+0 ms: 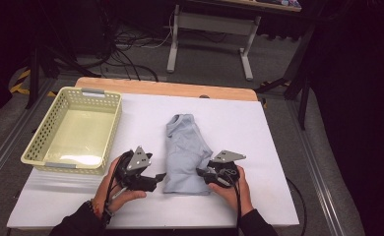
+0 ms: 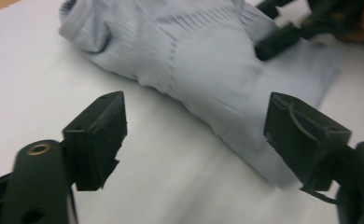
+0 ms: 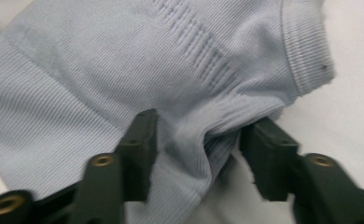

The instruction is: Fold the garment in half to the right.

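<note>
Basket [image 1: 72, 129] at counter [image 1: 259, 147] left, nothing in it. Left claw [image 1: 156, 178] wide, beside the shirt's [image 1: 186, 152] near edge, gripping nothing. Shirt mid-counter, roughly folded lengthwise. Right claw [image 3: 199, 149] wide around a fabric ridge, not pinched. Folding probably partway; basket step likely left.

White-topped table [image 1: 239, 128]: yellow basket [image 1: 74, 129] at 10 o'clock, folded light-blue garment [image 1: 186, 152] near center.
</note>
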A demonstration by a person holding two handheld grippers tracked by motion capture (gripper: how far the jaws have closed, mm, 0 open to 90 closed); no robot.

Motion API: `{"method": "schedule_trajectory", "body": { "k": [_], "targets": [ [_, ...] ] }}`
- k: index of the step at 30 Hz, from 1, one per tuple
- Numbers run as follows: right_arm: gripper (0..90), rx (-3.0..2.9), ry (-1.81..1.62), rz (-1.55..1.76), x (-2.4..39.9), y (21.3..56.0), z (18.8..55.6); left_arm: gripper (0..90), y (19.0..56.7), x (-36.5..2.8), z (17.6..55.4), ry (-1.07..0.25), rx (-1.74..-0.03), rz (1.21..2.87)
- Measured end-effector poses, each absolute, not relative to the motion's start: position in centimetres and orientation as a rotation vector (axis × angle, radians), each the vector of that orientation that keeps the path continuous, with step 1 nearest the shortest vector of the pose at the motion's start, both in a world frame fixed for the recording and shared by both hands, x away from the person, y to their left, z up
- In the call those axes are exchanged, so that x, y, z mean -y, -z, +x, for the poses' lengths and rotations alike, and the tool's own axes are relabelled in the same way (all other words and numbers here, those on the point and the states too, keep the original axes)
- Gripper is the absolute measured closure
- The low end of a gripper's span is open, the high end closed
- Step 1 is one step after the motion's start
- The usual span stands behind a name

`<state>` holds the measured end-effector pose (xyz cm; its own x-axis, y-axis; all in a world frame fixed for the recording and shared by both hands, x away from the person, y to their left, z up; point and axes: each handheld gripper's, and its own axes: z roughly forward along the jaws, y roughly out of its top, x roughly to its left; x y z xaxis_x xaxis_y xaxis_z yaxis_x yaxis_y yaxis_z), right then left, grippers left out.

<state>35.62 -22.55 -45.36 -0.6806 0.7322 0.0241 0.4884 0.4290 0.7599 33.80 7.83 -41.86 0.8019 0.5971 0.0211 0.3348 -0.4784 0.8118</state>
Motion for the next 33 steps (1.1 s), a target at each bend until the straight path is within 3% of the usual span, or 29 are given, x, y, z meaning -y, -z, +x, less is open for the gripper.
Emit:
{"method": "schedule_trajectory", "body": {
  "k": [9,15,22,25,26,30,33],
  "targets": [
    [28.7,-2.403,-1.077,1.058,22.3,45.3,34.5,18.9,42.4,-4.7,38.8,-0.371,-0.811,2.057],
    [23.4,-2.404,-1.05,1.103,22.2,45.8,34.8,16.5,44.9,-3.3,41.4,-0.227,-0.91,2.048],
    [29.5,-2.462,-1.077,1.094,22.1,45.8,35.2,17.2,46.3,-2.6,42.0,-0.122,-0.976,2.071],
    [34.2,-2.482,-1.088,1.084,21.9,45.7,35.2,23.4,46.2,-2.3,41.8,-0.135,-0.96,2.101],
    [38.6,-2.489,-1.09,1.069,21.7,45.7,35.1,32.4,46.2,-2.2,41.7,-0.124,-0.949,2.101],
    [45.7,-2.504,-1.111,1.061,21.7,45.7,35.1,42.0,46.2,-2.4,41.8,-0.055,-0.92,2.092],
    [59.6,-2.524,-1.147,1.059,21.7,45.7,35.1,52.6,46.2,-2.7,41.9,-0.011,-0.904,2.08]
  ]
}}
